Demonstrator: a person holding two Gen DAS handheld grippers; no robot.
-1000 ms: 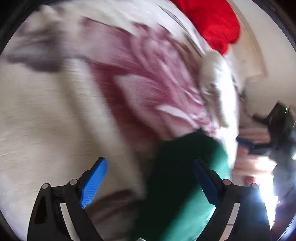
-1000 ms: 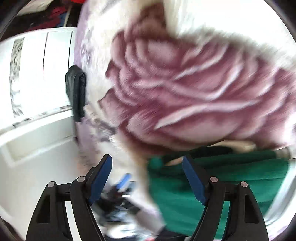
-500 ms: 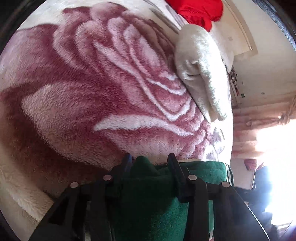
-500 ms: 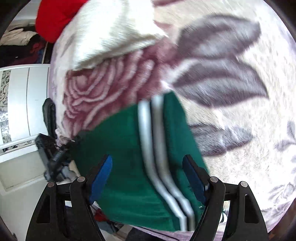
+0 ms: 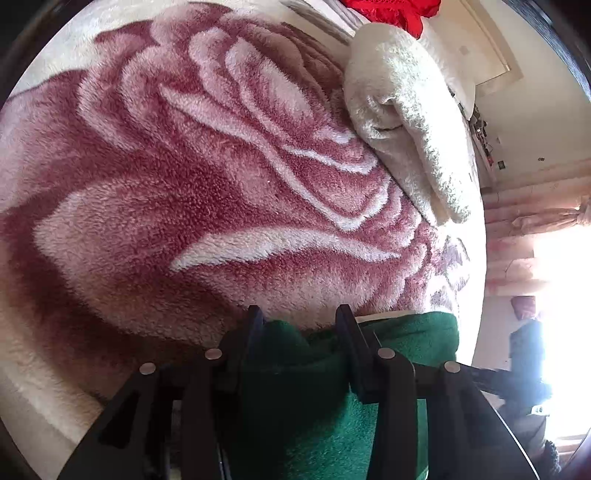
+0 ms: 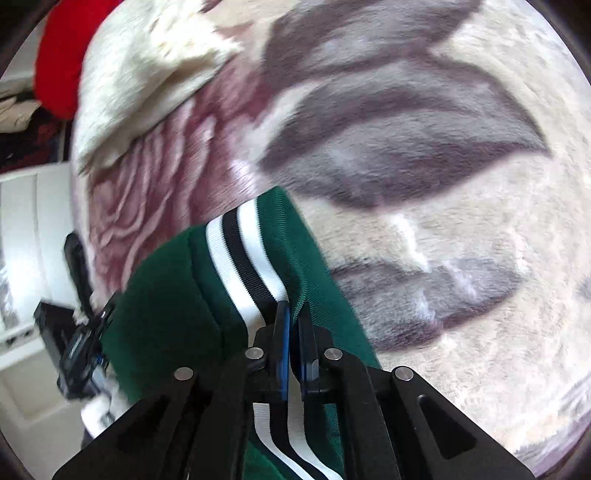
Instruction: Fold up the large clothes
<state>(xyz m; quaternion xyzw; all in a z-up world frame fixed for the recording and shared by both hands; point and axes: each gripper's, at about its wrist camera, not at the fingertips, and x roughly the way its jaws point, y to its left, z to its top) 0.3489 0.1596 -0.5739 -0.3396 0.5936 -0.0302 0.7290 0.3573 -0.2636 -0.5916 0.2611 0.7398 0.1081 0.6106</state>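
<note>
Gripping stage only, by my reading: no fold made yet, whole job ahead. Green garment (image 6: 177,295) lies bunched on the rose-print blanket (image 5: 221,184) at the bed's edge, straight under both sets of fingers. Right gripper (image 6: 293,314): fingers closing, nearly together, pinching the ribbed hem beside its white-and-black stripes (image 6: 240,251). Left gripper (image 5: 299,325): fingers partly apart, clamped on a thick hump of the fleece. Garment is thick, fuzzy and crumpled. Beyond the fingers: rolled cream blanket (image 5: 406,129), red cloth (image 5: 391,11).
</note>
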